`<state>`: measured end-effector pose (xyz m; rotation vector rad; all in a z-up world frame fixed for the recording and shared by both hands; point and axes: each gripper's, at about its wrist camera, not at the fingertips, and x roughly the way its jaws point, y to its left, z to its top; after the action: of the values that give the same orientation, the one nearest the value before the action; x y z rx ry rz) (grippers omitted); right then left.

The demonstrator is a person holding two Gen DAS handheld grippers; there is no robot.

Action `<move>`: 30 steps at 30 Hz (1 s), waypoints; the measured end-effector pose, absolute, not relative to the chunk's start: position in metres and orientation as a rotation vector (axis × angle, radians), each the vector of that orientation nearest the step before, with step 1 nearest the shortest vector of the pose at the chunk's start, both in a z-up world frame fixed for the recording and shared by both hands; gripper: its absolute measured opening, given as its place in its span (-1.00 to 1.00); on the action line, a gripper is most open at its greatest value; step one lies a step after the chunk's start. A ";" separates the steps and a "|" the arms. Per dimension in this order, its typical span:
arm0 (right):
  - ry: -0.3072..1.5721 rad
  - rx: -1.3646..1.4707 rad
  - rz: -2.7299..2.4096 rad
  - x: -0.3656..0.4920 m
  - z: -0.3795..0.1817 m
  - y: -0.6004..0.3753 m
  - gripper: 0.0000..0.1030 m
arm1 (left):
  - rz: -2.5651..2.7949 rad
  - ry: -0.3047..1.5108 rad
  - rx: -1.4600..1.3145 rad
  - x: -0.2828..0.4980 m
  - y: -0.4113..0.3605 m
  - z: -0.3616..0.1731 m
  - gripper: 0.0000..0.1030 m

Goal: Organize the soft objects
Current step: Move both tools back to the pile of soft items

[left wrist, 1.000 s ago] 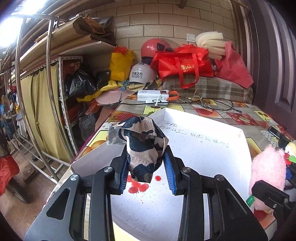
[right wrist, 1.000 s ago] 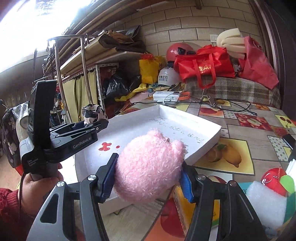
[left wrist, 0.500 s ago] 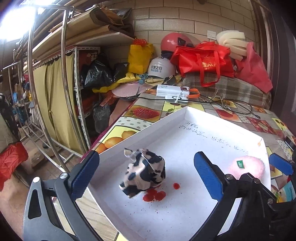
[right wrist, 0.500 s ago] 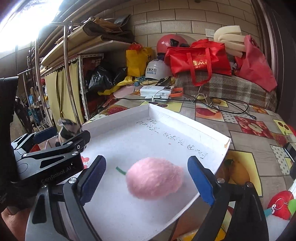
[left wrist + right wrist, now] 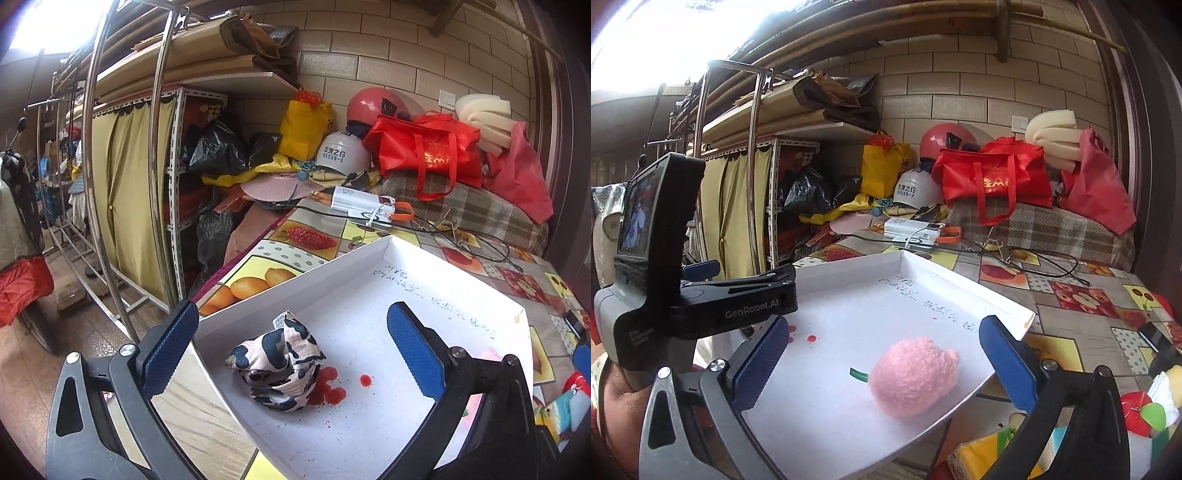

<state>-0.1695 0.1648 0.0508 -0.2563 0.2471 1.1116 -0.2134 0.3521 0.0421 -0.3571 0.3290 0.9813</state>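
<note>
Only the left wrist view showed the cow-print cloth toy (image 5: pixel 277 363); only the right showed the pink plush ball (image 5: pixel 913 380). Both lay in the white tray (image 5: pixel 291 280). The left gripper (image 5: pixel 291 349) stood wide apart, toy between the fingers, untouched. The right gripper (image 5: pixel 884 360) was still opening, ball loose between. The tray rested on a fruit-print tablecloth (image 5: pixel 1082 295) beside cluttered shelving (image 5: pixel 177 155).
</note>
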 end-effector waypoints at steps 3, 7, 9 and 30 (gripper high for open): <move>0.252 -0.252 1.142 -0.175 0.051 0.153 0.99 | 0.971 0.319 -0.352 -0.215 0.348 0.043 1.00; 0.248 -0.264 1.181 -0.182 0.050 0.134 0.99 | 0.938 0.328 -0.303 -0.209 0.334 0.045 1.00; 0.253 -0.265 1.193 -0.182 0.051 0.125 0.99 | 0.905 0.337 -0.278 -0.205 0.323 0.045 1.00; 0.437 -0.097 0.861 -0.029 0.051 -0.055 0.95 | 0.088 0.482 0.121 -0.143 0.121 0.050 0.99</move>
<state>-0.0293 -0.0554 0.0514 -0.0966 0.4367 0.8605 -0.1426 0.1209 0.0497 0.1212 0.4824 0.0884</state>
